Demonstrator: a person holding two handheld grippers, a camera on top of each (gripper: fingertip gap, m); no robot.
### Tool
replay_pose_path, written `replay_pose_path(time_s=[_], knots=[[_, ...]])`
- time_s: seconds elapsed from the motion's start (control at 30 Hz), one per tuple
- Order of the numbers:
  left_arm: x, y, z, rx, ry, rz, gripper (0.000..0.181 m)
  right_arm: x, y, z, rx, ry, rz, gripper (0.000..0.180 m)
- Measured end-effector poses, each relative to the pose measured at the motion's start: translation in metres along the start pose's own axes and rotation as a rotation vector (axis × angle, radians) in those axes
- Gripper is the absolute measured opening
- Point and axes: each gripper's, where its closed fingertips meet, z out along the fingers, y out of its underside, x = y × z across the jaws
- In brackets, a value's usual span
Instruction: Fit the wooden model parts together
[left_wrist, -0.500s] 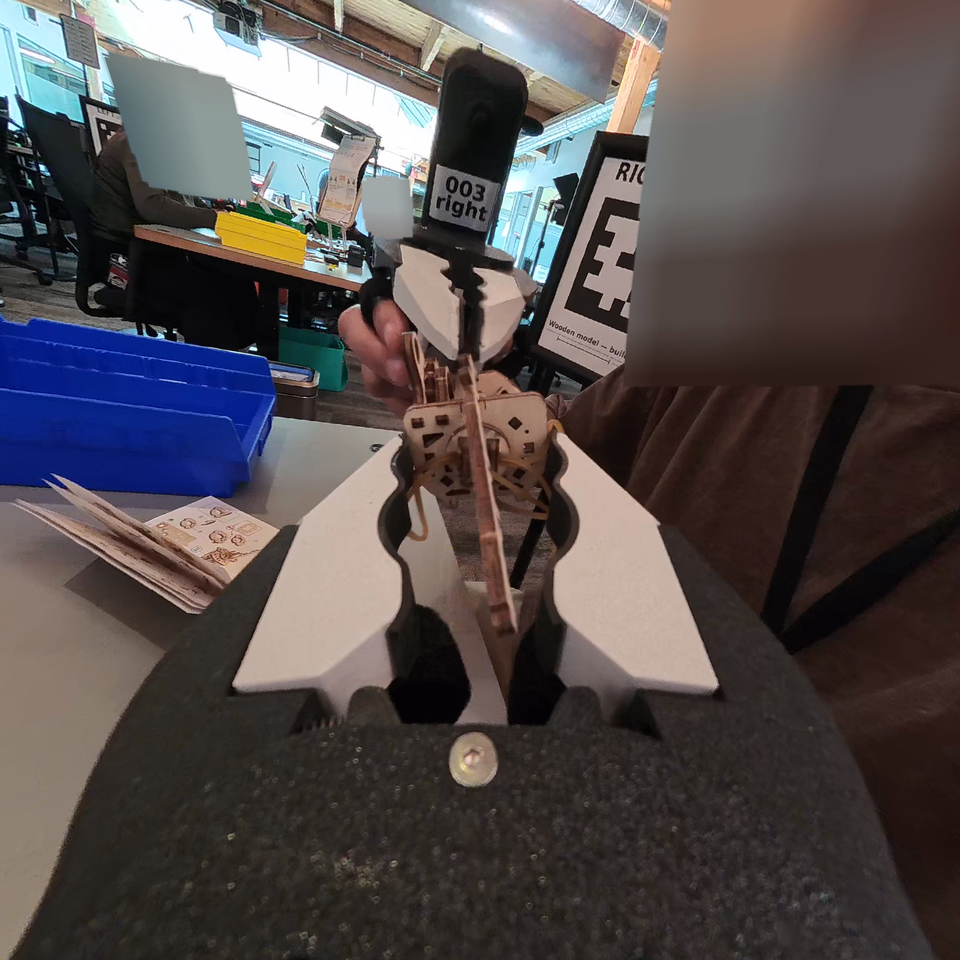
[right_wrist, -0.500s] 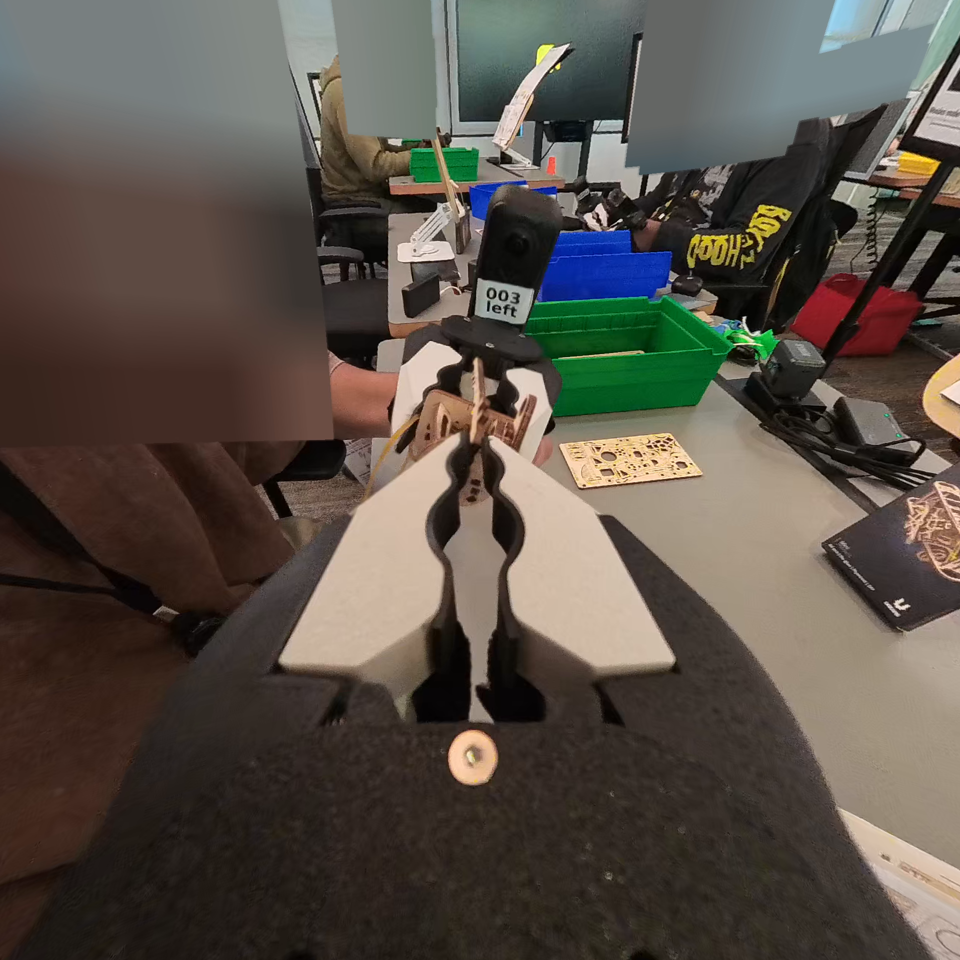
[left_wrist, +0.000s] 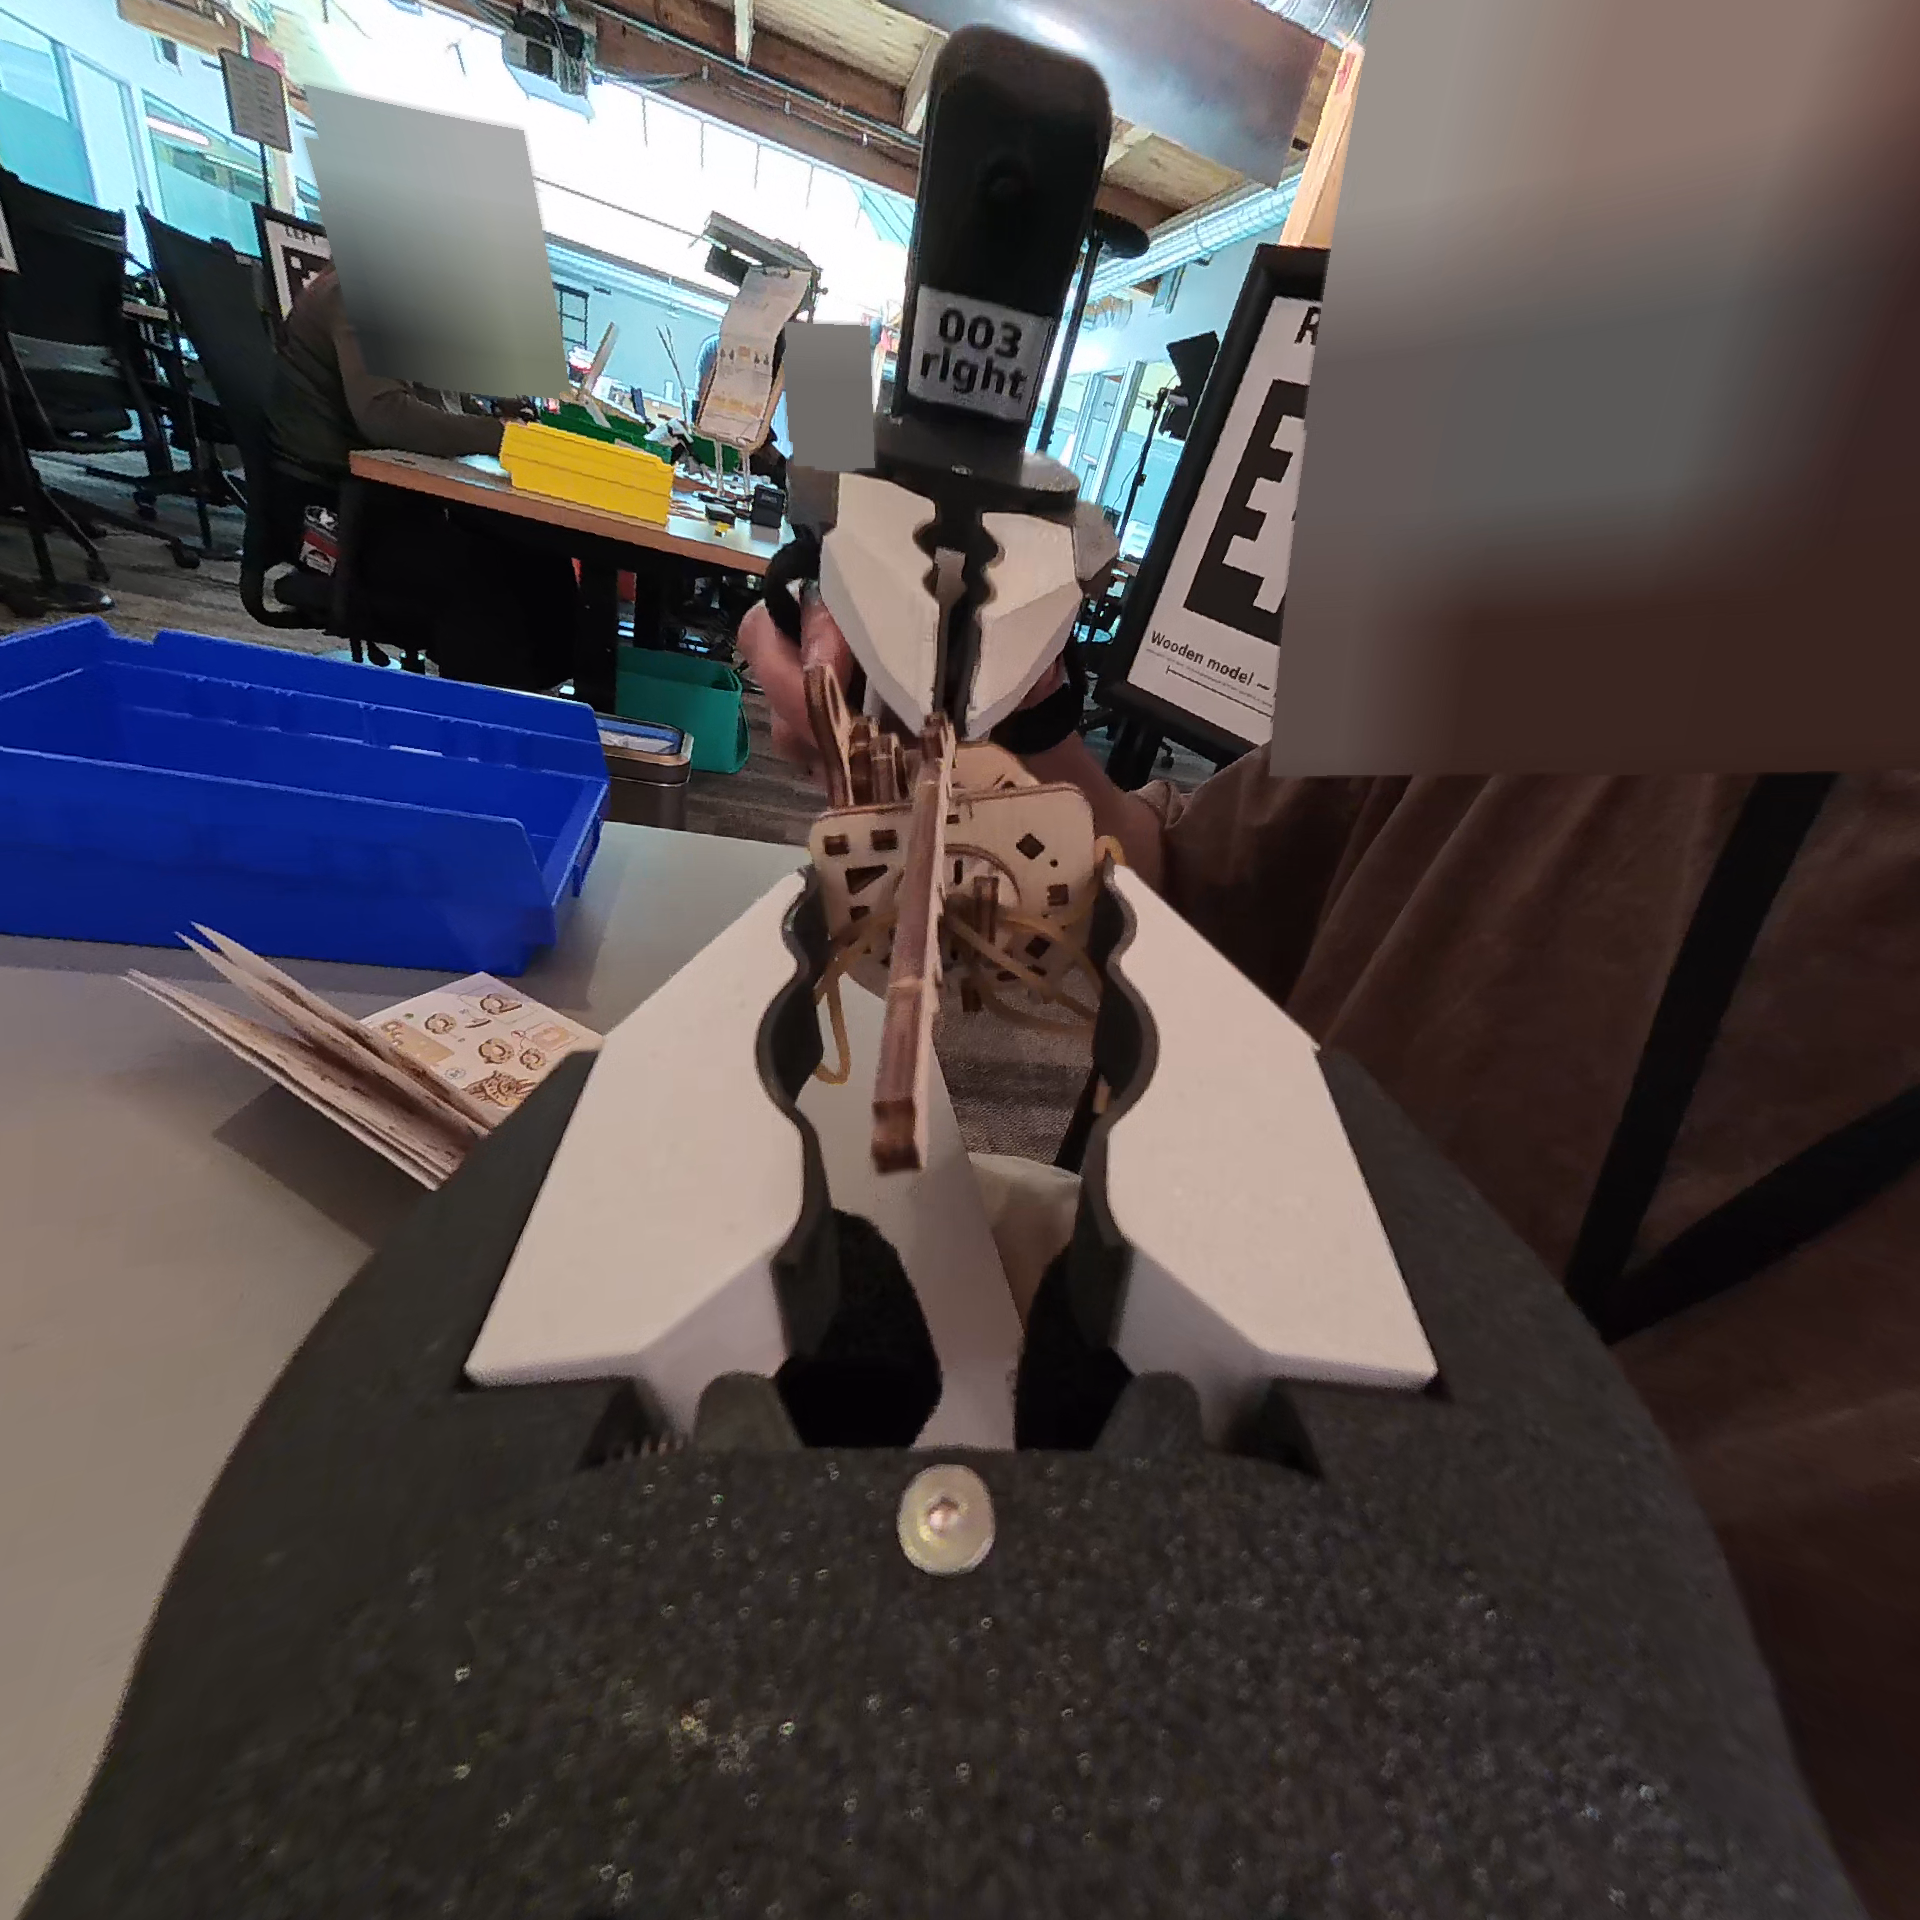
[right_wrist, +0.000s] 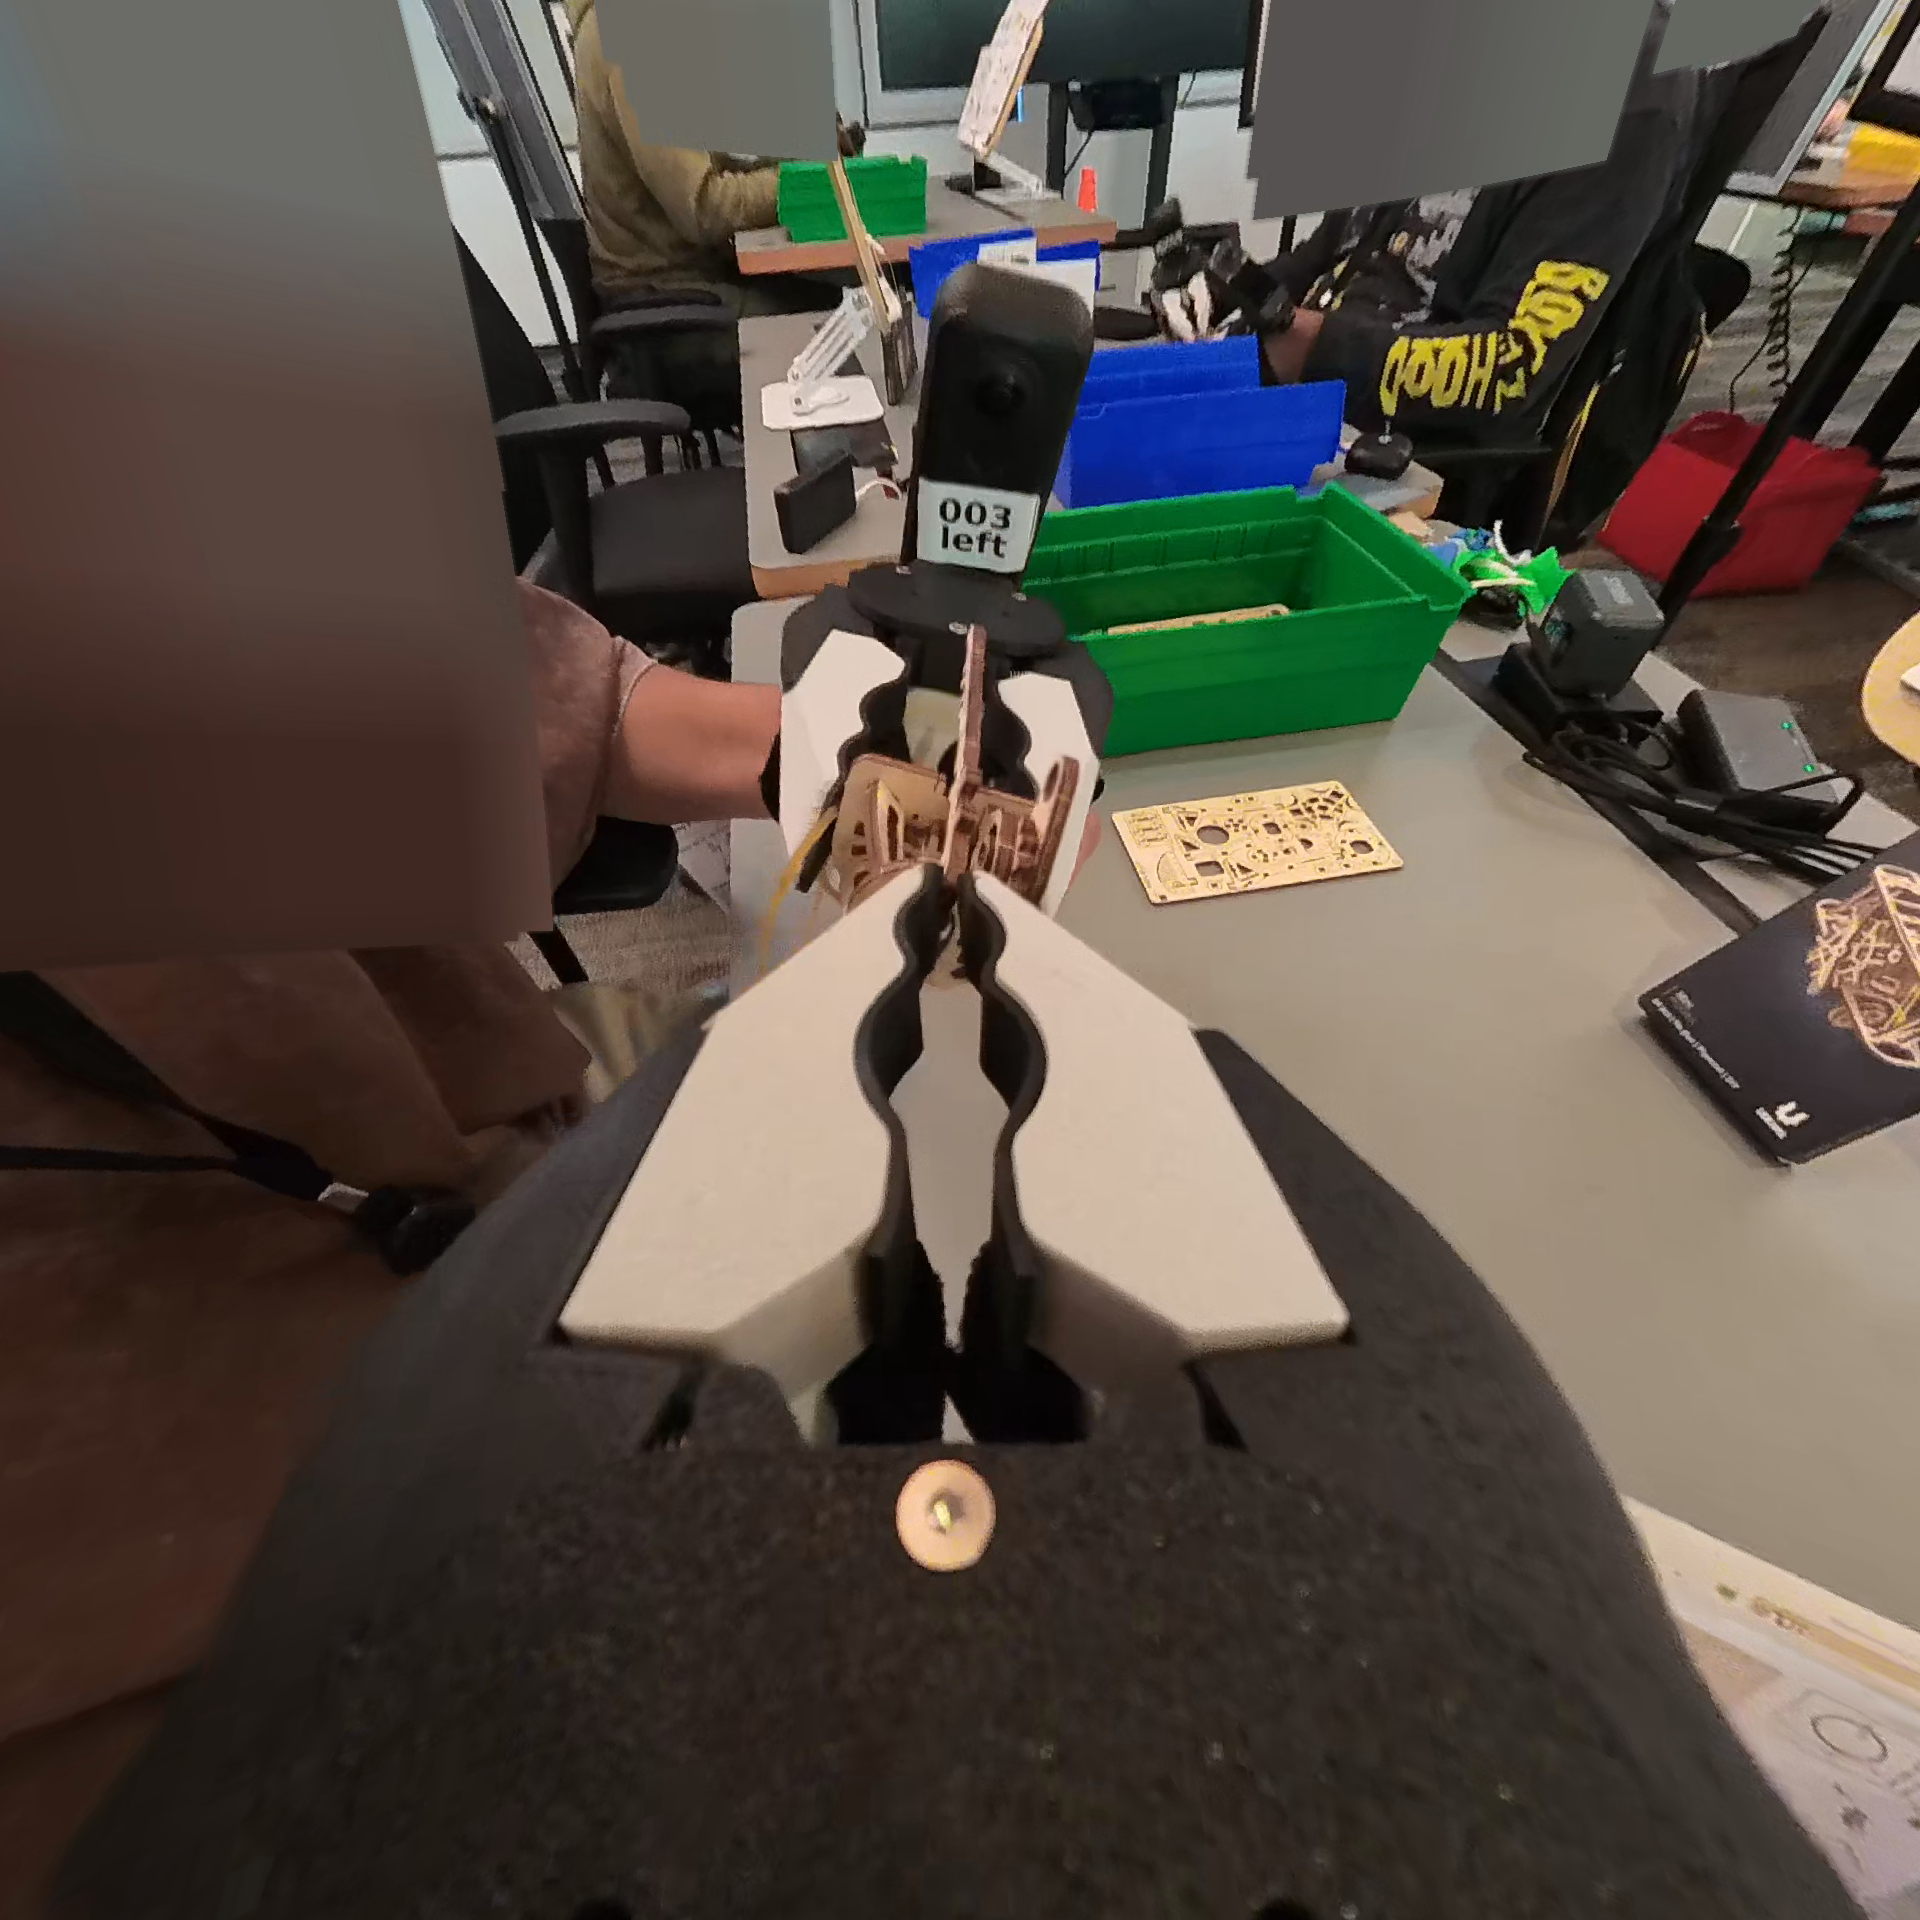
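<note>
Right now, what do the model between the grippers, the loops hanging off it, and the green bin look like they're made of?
The model looks like thin unfinished plywood: pale faces, dark burnt-looking cut edges. The yellow loops look like rubber bands, thin and slack. The green bin looks like moulded plastic, glossy and evenly coloured.

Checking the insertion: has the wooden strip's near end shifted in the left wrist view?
Yes. The wooden strip has its near end higher and swung left, farther from the screw on the left gripper body.
</note>
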Motion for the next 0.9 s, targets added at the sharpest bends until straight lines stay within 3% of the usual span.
replay_pose_path(time_s=[0.6, 0.9], knots=[[-0.004, 0.006, 0.006, -0.046, -0.048, 0.03, 0.048, 0.004, -0.01, -0.012, 0.028, 0.029, -0.027, 0.006], [-0.008, 0.019, 0.013, -0.124, -0.106, 0.091, 0.049, 0.003, 0.001, 0.013, -0.076, 0.01, -0.092, 0.007]])
